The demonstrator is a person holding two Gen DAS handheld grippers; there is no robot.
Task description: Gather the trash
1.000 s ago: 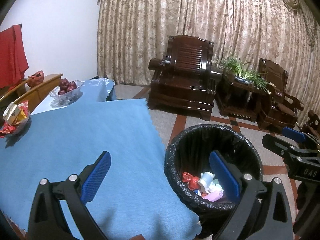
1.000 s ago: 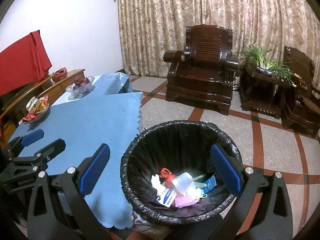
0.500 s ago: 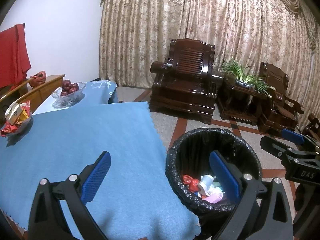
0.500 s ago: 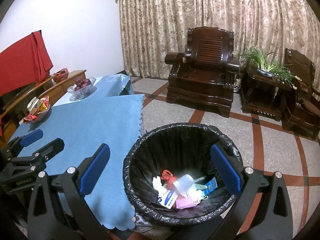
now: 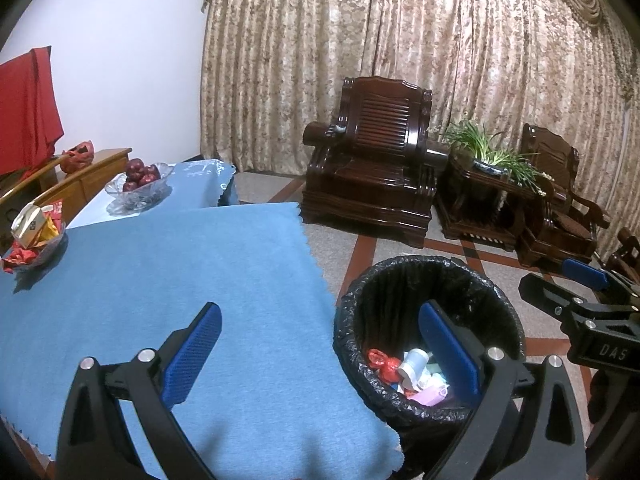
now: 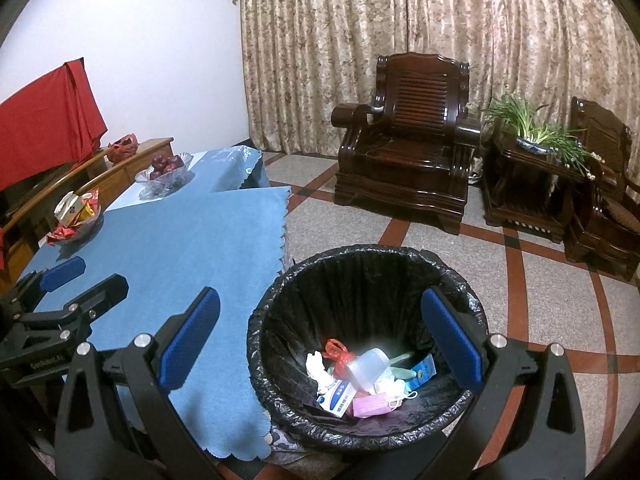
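Observation:
A round bin lined with a black bag [image 6: 280, 300] [image 5: 352, 292] stands on the floor beside the table. Trash lies at its bottom: a red wrapper [image 6: 335, 350], a white plastic bottle [image 6: 368, 366], a pink mask [image 6: 372, 405] and a blue-and-white packet [image 6: 338, 396]. My right gripper [image 6: 332, 342] hangs open above the bin, nothing between its blue pads. My left gripper [image 5: 326, 352] is open too, straddling the table edge and the bin's left rim. The blue cloth [image 5: 160, 280] on the table is bare near the grippers.
Far left on the table sit a dish of snacks [image 5: 34, 232] and a glass bowl of red fruit [image 5: 138, 184]. Dark wooden armchairs [image 6: 404, 140], a side table with a green plant [image 6: 536, 132] and curtains stand across the tiled floor.
Both grippers have risen and pulled back a little, so the bin and table look lower and smaller. Both stay open; the trash in the bin has not moved.

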